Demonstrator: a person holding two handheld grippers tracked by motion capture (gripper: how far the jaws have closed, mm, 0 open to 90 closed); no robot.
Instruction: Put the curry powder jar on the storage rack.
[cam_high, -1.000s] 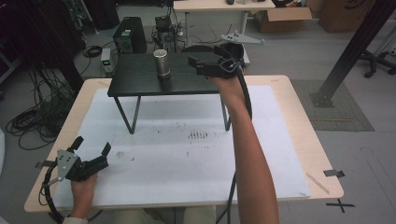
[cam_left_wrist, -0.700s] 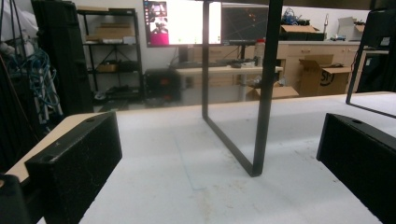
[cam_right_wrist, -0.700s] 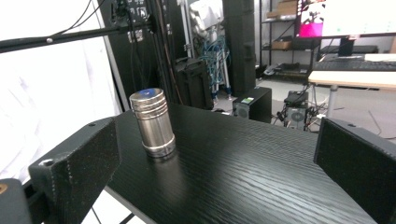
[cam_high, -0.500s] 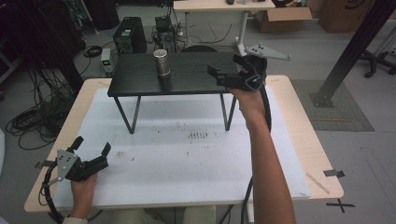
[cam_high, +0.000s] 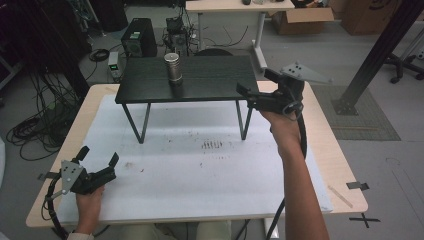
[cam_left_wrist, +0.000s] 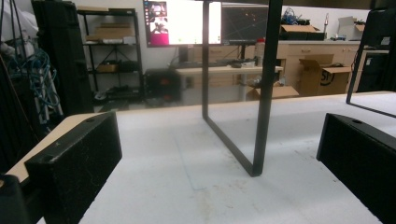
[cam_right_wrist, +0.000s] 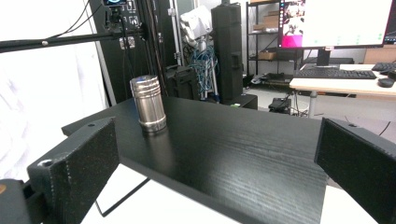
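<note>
Steel canister (cam_high: 173, 68) upright on black shelf (cam_high: 210, 77), right gripper (cam_high: 254, 90) raised, jaws apart

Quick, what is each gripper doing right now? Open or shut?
Left gripper: open, holding nothing, low over the white table cover.
Right gripper: open, holding nothing, at the black shelf's edge.

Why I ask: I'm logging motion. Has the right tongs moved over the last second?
Yes. The right tongs have drawn back rightward off the black shelf to its right front corner, away from the metal can.

Steel canister (cam_high: 173, 67) stands upright on black shelf (cam_high: 210, 80), right tool (cam_high: 256, 90) nearby.
</note>
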